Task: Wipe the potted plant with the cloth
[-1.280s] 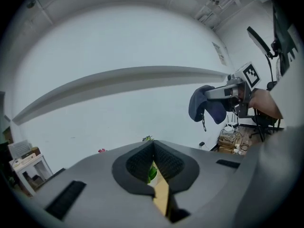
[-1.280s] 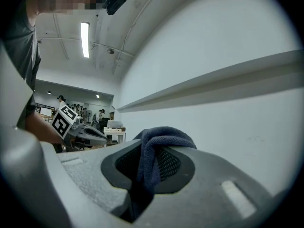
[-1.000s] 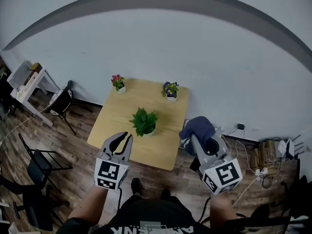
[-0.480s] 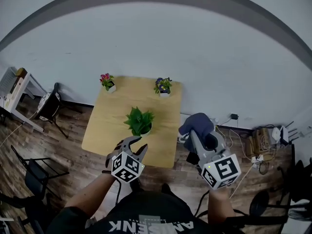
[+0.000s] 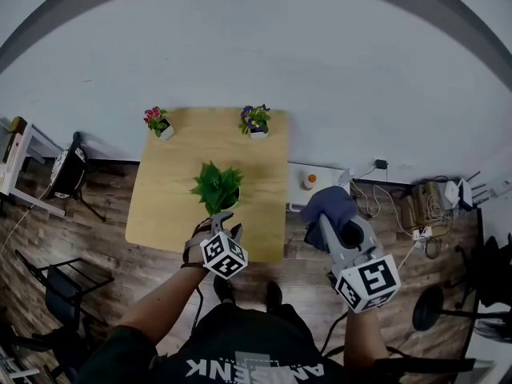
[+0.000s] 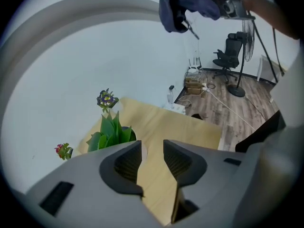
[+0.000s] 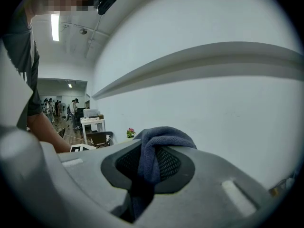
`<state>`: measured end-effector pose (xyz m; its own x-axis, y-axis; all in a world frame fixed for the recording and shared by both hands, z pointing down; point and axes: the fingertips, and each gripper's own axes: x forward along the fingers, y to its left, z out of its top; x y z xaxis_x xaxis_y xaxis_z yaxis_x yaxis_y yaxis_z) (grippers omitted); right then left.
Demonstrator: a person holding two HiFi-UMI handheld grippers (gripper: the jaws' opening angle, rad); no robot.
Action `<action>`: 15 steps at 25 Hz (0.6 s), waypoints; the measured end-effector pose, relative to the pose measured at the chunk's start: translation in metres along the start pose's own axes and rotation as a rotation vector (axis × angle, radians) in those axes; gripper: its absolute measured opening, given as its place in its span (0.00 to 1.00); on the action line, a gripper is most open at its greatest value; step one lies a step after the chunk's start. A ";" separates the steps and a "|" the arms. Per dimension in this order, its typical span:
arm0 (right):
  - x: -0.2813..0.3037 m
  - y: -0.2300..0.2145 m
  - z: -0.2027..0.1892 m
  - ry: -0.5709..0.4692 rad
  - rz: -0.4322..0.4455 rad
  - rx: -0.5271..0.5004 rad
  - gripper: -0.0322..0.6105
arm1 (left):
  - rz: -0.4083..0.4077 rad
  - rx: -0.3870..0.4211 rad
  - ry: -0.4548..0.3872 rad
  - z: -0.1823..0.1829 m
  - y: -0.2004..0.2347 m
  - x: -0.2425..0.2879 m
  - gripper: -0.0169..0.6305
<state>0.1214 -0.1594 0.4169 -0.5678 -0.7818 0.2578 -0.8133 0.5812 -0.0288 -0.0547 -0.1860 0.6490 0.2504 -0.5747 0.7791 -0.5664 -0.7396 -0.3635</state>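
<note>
A leafy green plant (image 5: 216,186) in a white pot stands mid-table on the light wooden table (image 5: 168,206). My left gripper (image 5: 224,221) hangs just in front of the pot, pointing down toward it. Its jaws have just been opening and stand open with nothing between them. In the left gripper view the plant (image 6: 112,132) shows just past the left gripper (image 6: 152,156). My right gripper (image 5: 327,217) is off the table's right edge, shut on a dark blue cloth (image 5: 328,205). The cloth (image 7: 160,148) is bunched between the right gripper's (image 7: 150,169) pads.
Two small flower pots sit at the table's far edge, pink (image 5: 156,121) and purple (image 5: 254,119). Black chairs (image 5: 68,170) stand to the left. A bottle (image 5: 308,182), cables and power strips (image 5: 424,206) lie on the wooden floor to the right.
My left gripper has dropped and moved in toward the green plant, and its jaws have spread. My right gripper with the cloth has sunk a little.
</note>
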 end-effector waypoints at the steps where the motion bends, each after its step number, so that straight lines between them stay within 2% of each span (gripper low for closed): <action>1: -0.002 -0.003 -0.003 0.006 -0.010 0.004 0.13 | 0.018 0.004 0.016 -0.004 0.003 0.005 0.24; 5: -0.009 -0.012 -0.010 0.024 -0.037 0.015 0.13 | 0.065 0.012 0.047 -0.012 0.019 0.014 0.24; 8: -0.012 -0.014 -0.016 0.033 -0.047 0.030 0.13 | 0.084 0.055 0.098 -0.023 0.029 0.023 0.24; 15: -0.012 -0.009 -0.032 0.049 -0.029 0.051 0.13 | 0.097 0.257 0.178 -0.038 0.033 0.040 0.24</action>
<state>0.1395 -0.1477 0.4444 -0.5378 -0.7857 0.3058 -0.8356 0.5449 -0.0694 -0.0931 -0.2201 0.6871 0.0510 -0.5929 0.8037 -0.3587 -0.7619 -0.5393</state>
